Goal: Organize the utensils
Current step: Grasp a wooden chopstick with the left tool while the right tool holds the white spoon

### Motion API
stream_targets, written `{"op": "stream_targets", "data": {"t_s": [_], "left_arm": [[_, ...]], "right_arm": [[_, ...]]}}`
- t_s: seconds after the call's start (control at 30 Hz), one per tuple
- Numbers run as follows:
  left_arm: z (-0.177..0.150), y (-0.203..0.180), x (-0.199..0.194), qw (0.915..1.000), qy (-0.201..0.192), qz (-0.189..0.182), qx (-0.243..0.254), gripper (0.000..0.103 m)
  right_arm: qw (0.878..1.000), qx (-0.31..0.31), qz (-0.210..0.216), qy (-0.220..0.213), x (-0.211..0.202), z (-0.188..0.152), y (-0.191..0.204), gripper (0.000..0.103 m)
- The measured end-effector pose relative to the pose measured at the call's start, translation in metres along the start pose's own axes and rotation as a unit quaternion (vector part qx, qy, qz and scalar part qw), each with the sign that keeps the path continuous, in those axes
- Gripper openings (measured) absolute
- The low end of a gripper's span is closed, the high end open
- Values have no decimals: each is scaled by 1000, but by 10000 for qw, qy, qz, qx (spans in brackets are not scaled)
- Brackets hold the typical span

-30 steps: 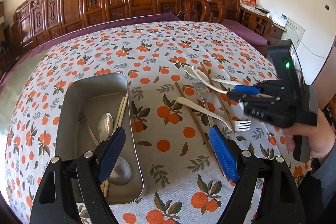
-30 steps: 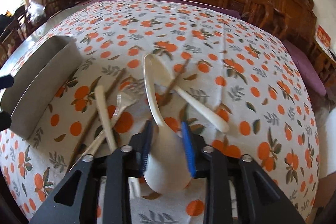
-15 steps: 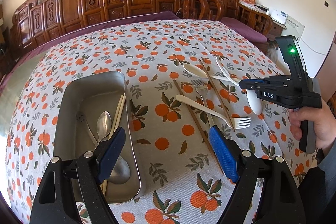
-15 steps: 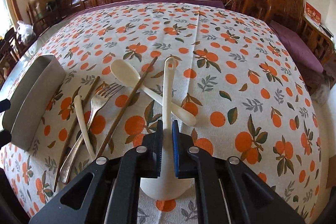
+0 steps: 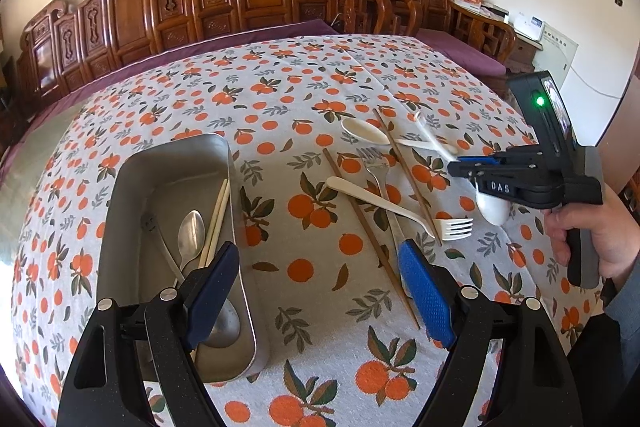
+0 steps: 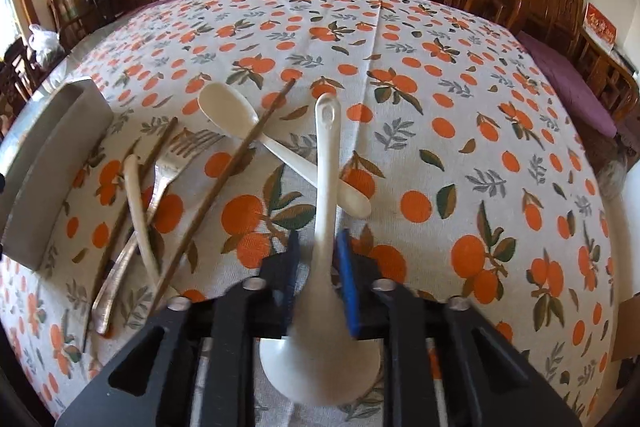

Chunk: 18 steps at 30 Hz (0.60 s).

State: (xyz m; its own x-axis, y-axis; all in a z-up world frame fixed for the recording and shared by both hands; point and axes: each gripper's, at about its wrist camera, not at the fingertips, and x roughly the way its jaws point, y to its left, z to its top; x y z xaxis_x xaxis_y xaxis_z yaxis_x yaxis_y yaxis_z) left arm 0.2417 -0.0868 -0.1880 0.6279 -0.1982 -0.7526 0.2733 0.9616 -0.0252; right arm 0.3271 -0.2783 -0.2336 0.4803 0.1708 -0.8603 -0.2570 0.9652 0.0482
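A: Carved wooden chairs ring the worktop point(image 5: 360, 75), its cloth printed with oranges. At the left sits the metal tray point(image 5: 132, 187), already holding a steel spoon point(image 5: 191, 231) and pale chopsticks point(image 5: 218, 215).

B: And the left tool point(image 5: 316, 291)?

A: Spread wide, empty, poised at the tray's near end. Rightward lie the forks, spoons and brown chopsticks.

B: The right tool point(image 6: 320, 279)?

A: Clenched on the white ladle spoon point(image 6: 326, 187), just above its bowl. It looks light, stiff and slick, likely to pivot; a neck grip suits it.
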Motion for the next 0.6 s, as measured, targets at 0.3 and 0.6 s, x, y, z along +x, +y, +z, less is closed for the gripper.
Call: {"op": "stream_targets", "data": {"t_s": [0.3,0.6], "left_arm": [[-3,-14,1,9999,115,-41,35,78],[6,-37,12,9995,286,30,130,76]], "right_arm": [[9989,126,270,-349,-27,4,-2,11],[9980,282,335,-452,-33,0,-16,11]]}}
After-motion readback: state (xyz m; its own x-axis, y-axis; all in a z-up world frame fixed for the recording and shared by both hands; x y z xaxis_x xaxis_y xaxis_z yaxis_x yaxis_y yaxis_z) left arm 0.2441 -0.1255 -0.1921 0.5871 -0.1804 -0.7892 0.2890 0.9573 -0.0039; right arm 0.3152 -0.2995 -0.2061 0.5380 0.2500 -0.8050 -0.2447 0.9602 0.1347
